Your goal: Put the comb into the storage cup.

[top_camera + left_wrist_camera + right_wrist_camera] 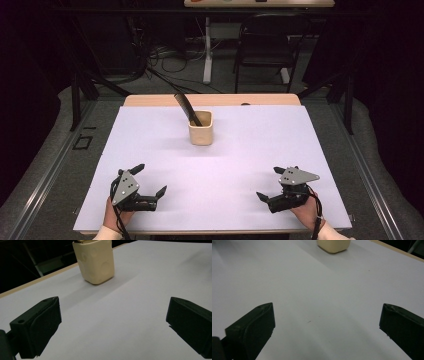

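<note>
Cream-yellow squarish plastic cup [201, 128], plain, faint round dimples on its sides. Dark brown-black flat tool [187, 108] sticking out of it. Desk [235, 165] covered in plain pale lavender-white sheet, light wood edge at the far side. Both grippers black, grey three-cornered plates on top.

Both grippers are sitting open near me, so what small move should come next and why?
Probably ease the left gripper forward toward the cup. Its fingers are wide open and hold nothing, the cup stands far off mid-table, and the dark tool in it leans toward the left.
</note>
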A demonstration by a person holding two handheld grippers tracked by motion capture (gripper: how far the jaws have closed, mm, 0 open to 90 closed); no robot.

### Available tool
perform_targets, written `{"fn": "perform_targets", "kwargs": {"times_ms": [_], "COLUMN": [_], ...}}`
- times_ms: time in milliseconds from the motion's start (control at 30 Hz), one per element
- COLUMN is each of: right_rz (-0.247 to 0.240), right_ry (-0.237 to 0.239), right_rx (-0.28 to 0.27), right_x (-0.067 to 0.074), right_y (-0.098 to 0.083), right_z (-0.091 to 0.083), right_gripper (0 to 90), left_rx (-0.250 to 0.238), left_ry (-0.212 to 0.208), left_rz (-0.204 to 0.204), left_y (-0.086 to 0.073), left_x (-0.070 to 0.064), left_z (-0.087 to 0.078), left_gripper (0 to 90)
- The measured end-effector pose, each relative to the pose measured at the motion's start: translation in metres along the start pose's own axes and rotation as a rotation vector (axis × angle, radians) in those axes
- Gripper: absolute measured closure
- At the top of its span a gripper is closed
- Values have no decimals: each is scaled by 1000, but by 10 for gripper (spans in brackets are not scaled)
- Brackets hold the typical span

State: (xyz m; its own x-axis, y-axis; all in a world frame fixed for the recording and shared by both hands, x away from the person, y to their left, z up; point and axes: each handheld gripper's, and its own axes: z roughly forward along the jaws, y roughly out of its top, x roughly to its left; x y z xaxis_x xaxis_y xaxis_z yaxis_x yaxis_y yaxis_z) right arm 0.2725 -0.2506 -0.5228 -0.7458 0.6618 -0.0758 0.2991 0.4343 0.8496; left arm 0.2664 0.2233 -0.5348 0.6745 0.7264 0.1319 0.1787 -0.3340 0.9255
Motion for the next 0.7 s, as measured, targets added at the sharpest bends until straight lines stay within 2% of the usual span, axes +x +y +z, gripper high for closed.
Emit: {"fn": "perform_targets", "kwargs": {"times_ms": [200, 700], "right_rz": [-11, -14], "right_ry": [-14, -28], "right_rx": [-39, -57], "right_x": [0, -3], "right_y": [-2, -8], "right_z": [-8, -13], "right_gripper": [0, 0], "left_rx": [-4, 3], "left_ry": [2, 2], "left_rz": [-3, -5], "left_y": [0, 0], "left_x": [0, 0], "left_z": [0, 1], "left_gripper": [0, 0]}}
